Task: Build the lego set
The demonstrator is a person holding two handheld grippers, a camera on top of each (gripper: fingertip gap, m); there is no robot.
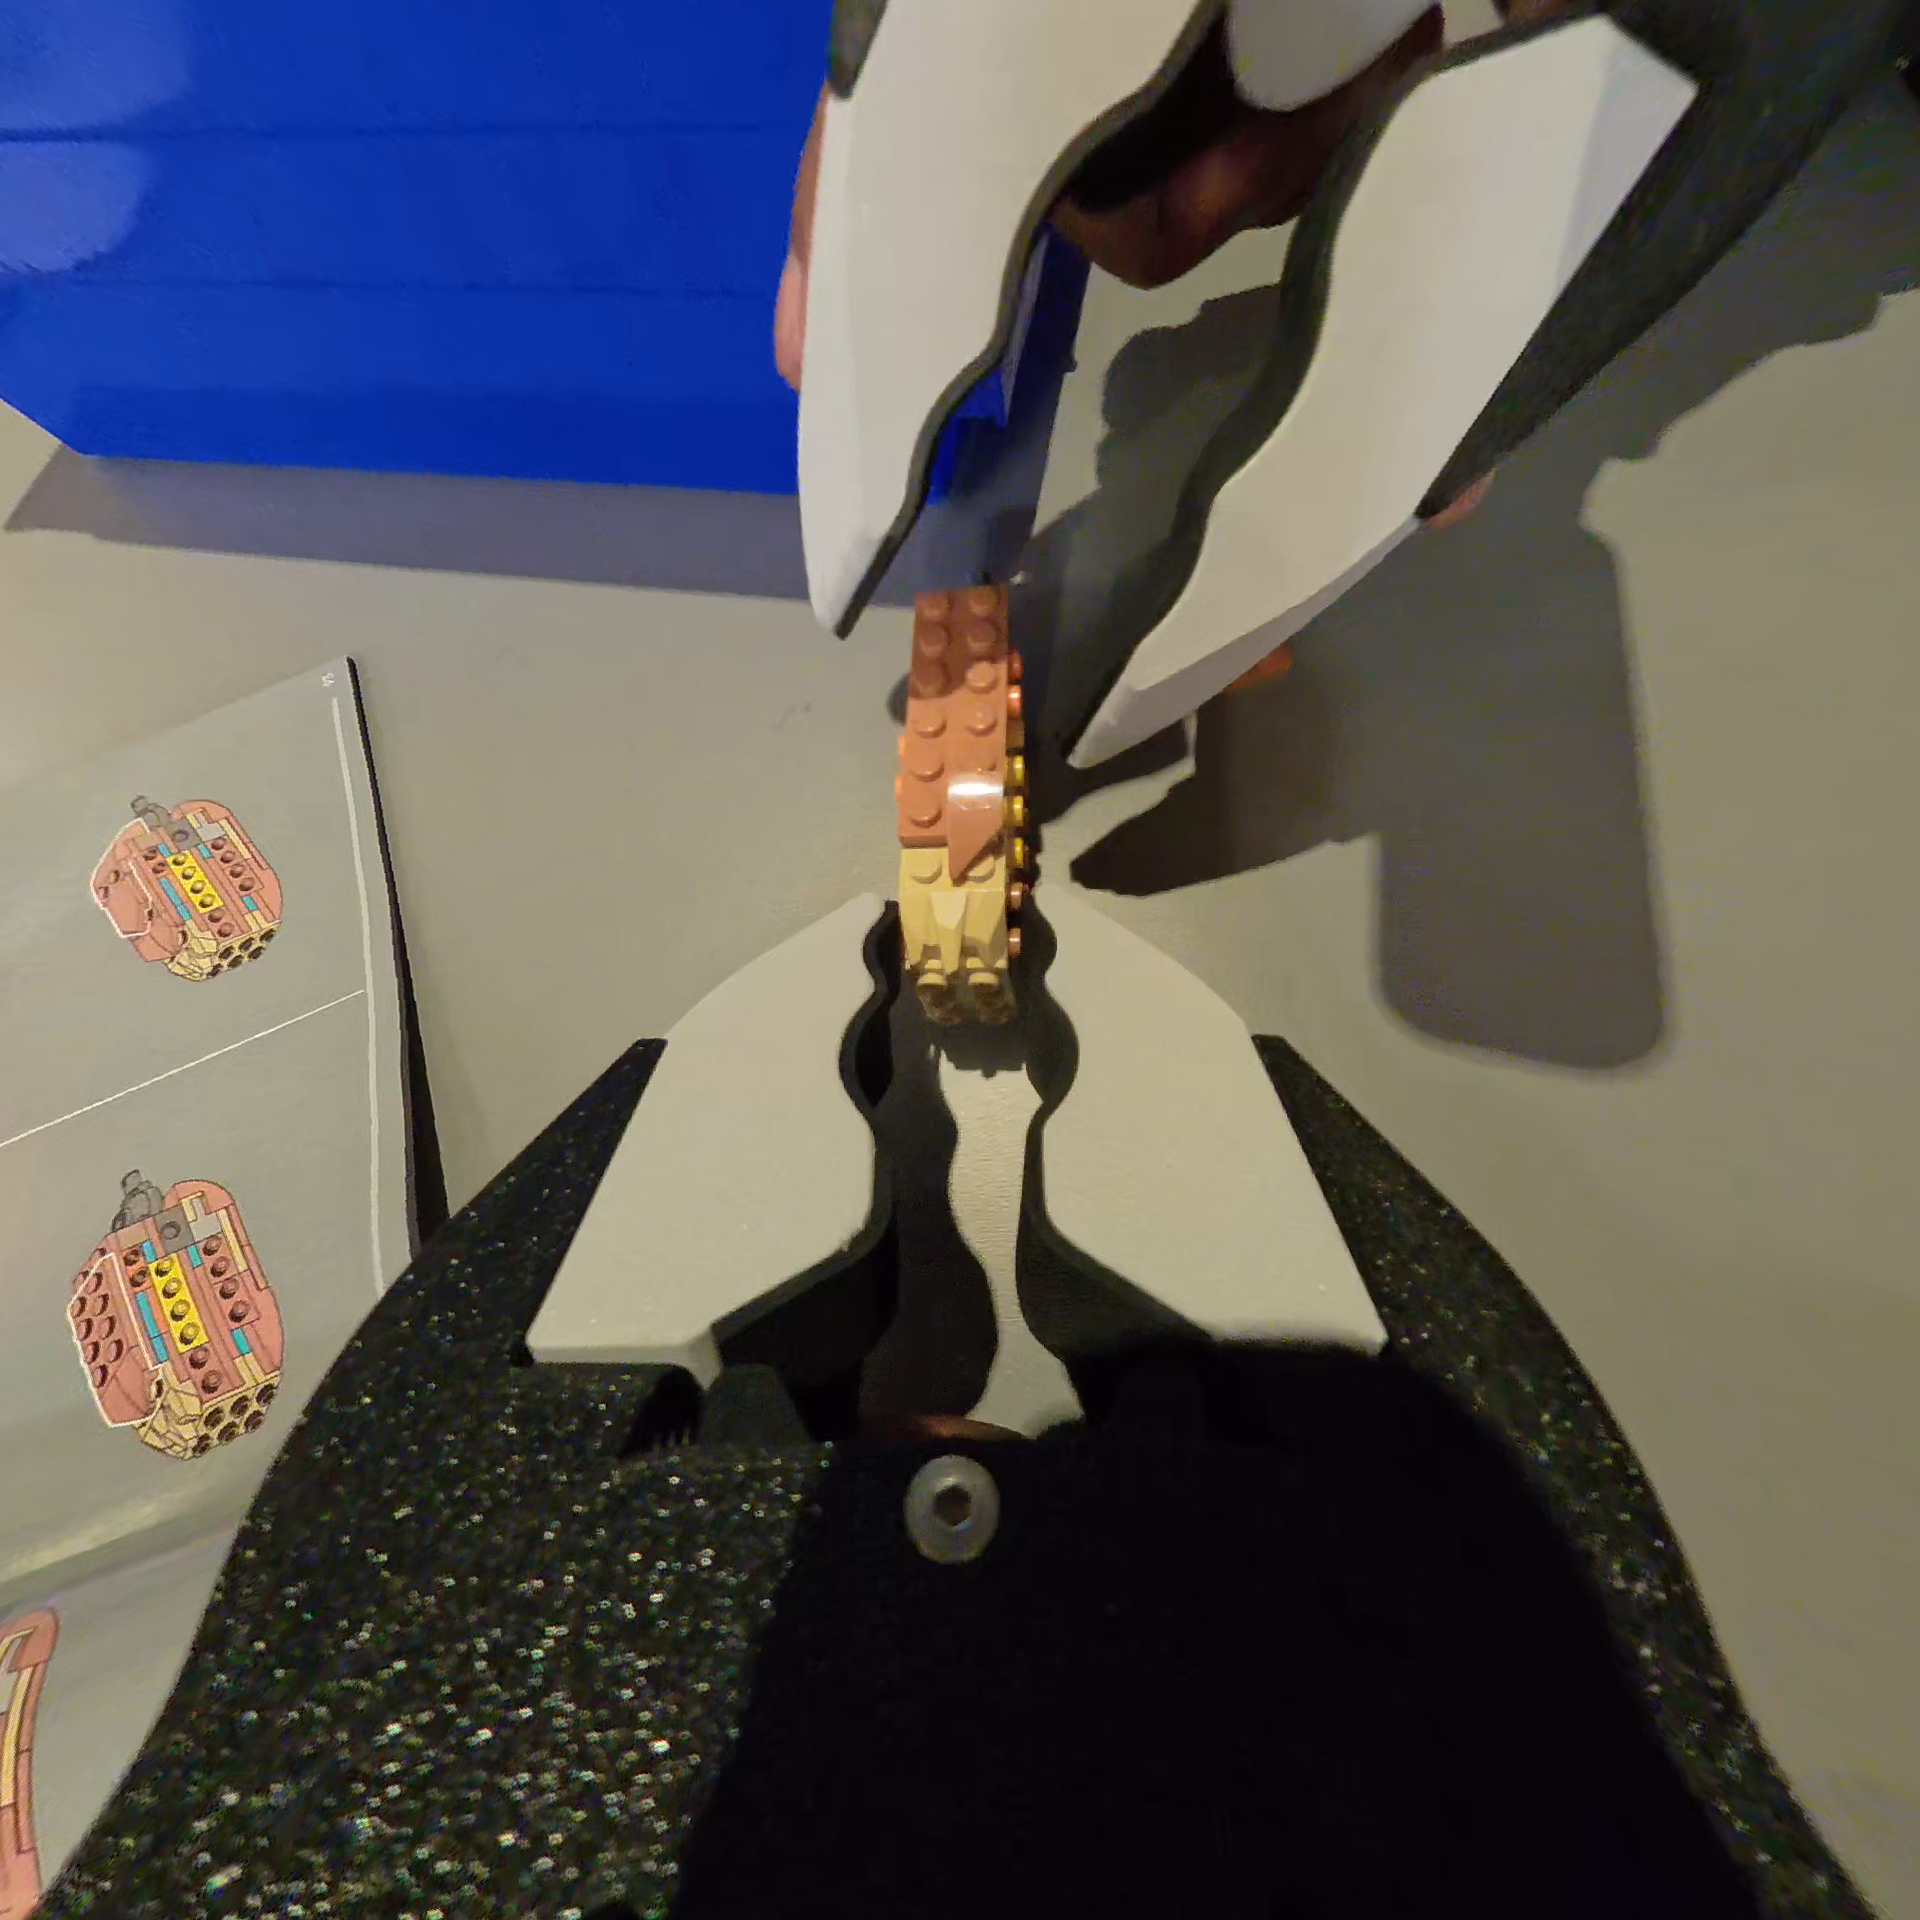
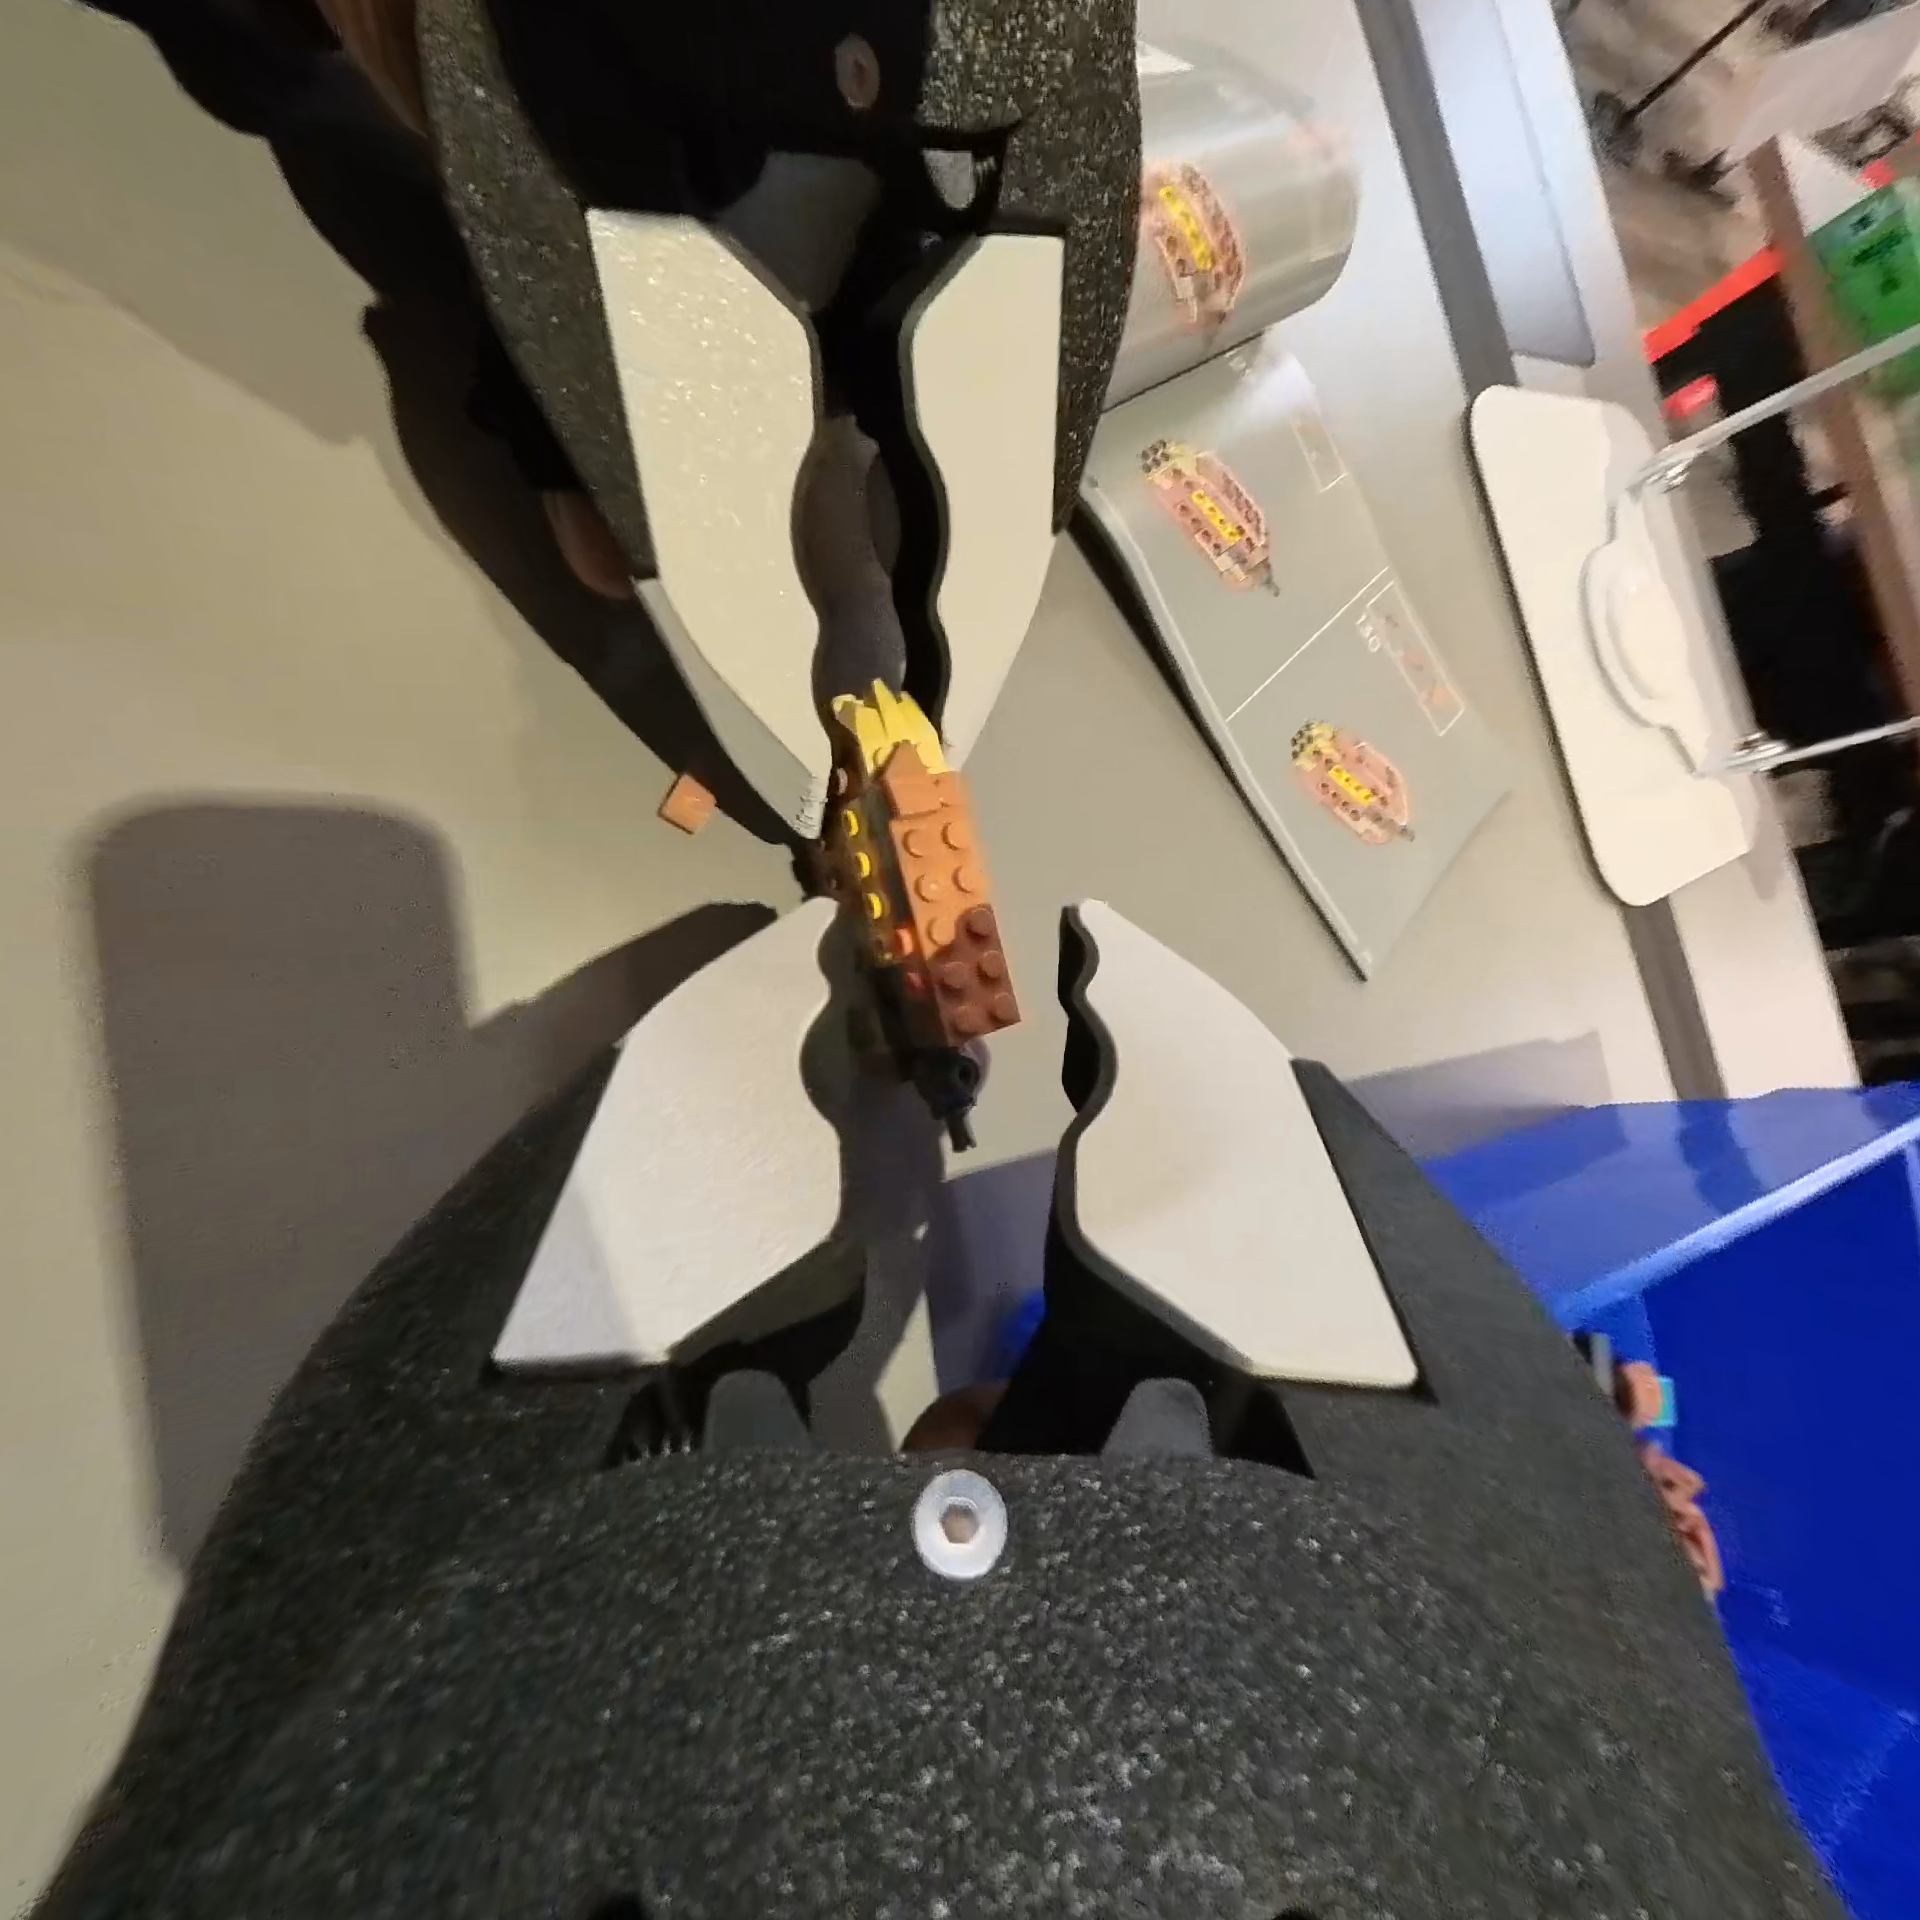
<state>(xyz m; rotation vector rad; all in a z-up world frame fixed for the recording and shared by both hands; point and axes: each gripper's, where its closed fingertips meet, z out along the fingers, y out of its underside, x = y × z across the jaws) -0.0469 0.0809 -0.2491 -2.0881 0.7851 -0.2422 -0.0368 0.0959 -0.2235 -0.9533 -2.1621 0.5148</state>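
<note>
- Lego model [image 1: 961,800] — a narrow stack of brown, orange and tan bricks, held above the grey table [image 1: 623,644].
- Left gripper [image 1: 961,914]: fingers clamped on the model's tan end.
- Right gripper [image 2: 951,914]: fingers apart, one on each side of the dark brown end; I cannot tell whether they touch it.
- Instruction booklet [image 1: 208,987] lies open beside a blue bin [image 1: 395,239].

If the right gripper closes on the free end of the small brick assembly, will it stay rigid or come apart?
The brick assembly looks stiff: stacked hard plates. But it is long and thin, and the left gripper holds only its tan end, so sideways force may snap a joint. The right gripper is open around the brown end; its studs probably resist slipping.
</note>
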